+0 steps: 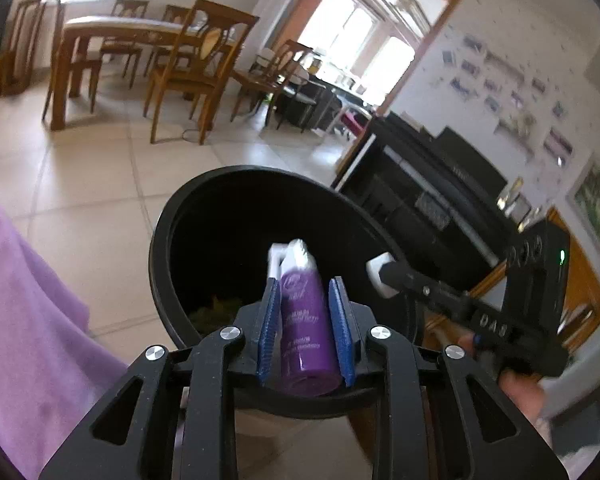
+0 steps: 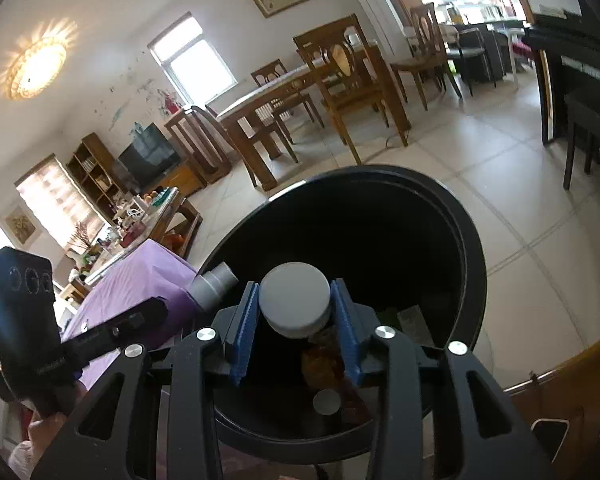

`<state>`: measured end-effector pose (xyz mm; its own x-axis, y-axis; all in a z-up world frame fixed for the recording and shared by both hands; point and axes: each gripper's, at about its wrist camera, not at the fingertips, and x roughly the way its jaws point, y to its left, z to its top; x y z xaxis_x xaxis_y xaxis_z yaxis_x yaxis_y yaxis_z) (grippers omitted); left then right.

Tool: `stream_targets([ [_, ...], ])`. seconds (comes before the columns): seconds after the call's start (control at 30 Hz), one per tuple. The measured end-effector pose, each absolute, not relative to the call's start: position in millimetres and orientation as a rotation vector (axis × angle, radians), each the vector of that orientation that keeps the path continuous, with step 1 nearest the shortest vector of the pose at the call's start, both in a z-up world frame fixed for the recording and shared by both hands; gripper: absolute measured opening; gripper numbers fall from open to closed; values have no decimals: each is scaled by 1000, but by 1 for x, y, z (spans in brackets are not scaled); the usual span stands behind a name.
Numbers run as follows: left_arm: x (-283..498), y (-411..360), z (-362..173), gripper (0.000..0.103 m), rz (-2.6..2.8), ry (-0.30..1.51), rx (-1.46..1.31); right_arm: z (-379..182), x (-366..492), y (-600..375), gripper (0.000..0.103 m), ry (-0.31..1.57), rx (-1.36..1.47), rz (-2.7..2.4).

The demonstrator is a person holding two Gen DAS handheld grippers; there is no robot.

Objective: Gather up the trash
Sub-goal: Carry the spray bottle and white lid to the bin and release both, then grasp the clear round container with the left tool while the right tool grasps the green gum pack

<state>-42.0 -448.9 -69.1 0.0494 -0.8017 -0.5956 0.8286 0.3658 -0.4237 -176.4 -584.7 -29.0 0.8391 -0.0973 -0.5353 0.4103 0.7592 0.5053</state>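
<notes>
A purple bottle (image 1: 306, 332) with a white cap lies between the blue pads of my left gripper (image 1: 304, 284), over the mouth of a black round bin (image 1: 172, 216). The bottle looks blurred and loose, and the pads stand a little off its sides. My right gripper (image 2: 296, 288) is shut on the grey lid of a jar (image 2: 296, 300) with brownish contents, also above the bin (image 2: 476, 264). The left wrist view shows the right gripper (image 1: 384, 276) at the bin's right rim, with the lid pale at its tip. In the right wrist view the bottle's cap (image 2: 216, 286) pokes in from the left.
Green scraps (image 1: 216, 308) and paper bits (image 2: 412, 320) lie in the bin. A purple cloth (image 1: 28, 320) covers a table on the left. A black piano (image 1: 440, 184) stands to the right. A wooden dining table (image 1: 120, 28) with chairs stands across the tiled floor.
</notes>
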Motion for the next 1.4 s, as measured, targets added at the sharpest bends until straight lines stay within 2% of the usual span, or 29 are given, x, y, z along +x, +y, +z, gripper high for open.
stream_targets([
  [0.03, -46, -449, -67, 55, -1234, 869, 57, -30, -178, -586, 52, 507, 661, -290],
  [0.07, -46, -446, -64, 78, -1220, 856, 70, -30, -180, -588, 75, 503, 664, -294],
  [0.1, -47, -437, -57, 85, -1201, 827, 79, -30, -183, -589, 83, 491, 669, -301],
  [0.27, -45, -393, -30, 85, -1158, 789, 71, -21, -179, -576, 84, 477, 657, -292],
  [0.4, -30, -328, -18, 85, -1065, 790, 17, -12, -160, -554, 84, 489, 604, -244],
  [0.67, 8, -138, -3, 85, -721, 743, -27, 11, -78, -450, 83, 572, 440, -16],
  [0.73, 23, -83, -3, 78, -600, 743, -53, 19, -54, -410, 83, 592, 380, 67],
  [0.87, 60, -7, -18, 52, -406, 827, -44, 28, -6, -331, 82, 657, 304, 245],
  [1.07, 103, 44, -50, 35, -304, 953, -31, 26, 54, -232, 74, 752, 209, 411],
  [1.13, 111, 42, -53, 31, -316, 967, -9, 22, 70, -200, 72, 783, 183, 444],
  [1.33, 123, 37, -57, 31, -339, 968, -7, 12, 100, -152, 71, 841, 143, 469],
  [1.4, 125, 35, -59, 31, -346, 962, -16, 7, 107, -142, 66, 858, 129, 461],
])
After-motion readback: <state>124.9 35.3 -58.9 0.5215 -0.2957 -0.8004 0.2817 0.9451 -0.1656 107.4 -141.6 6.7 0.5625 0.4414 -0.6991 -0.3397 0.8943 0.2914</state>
